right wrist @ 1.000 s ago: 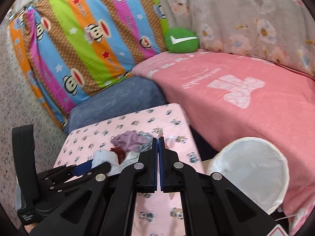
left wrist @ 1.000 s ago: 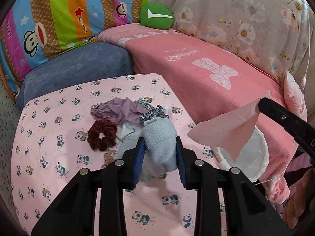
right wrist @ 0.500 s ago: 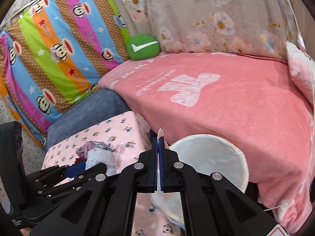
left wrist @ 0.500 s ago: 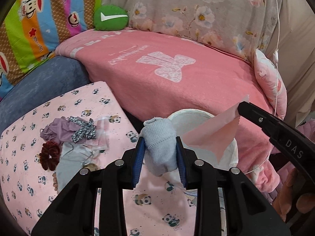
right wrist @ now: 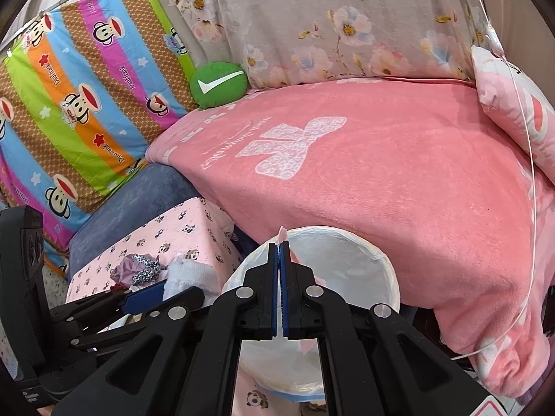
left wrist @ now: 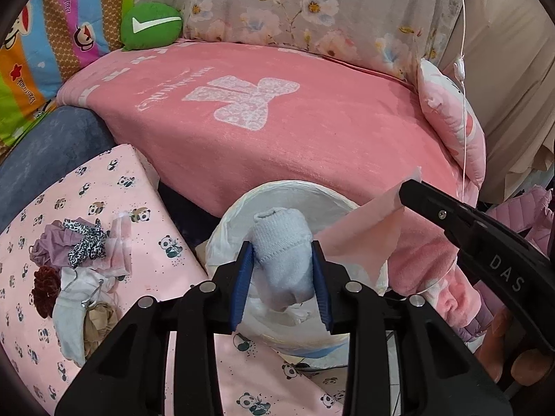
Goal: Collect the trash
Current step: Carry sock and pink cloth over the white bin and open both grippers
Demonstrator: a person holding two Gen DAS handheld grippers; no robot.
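Dropping trash is the step: the left gripper, fingers just eased wider, has the sock between them above the bin, the right gripper pinches the pink tissue alongside; both need releasing.

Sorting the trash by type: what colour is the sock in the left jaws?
Pale blue sock, clearest in the left wrist view.

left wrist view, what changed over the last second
Both grippers swung from the pile of scraps on the panda cloth to above the white-lined bin. The left gripper has just been opening around the pale blue sock. The right gripper stays shut on the pink tissue.
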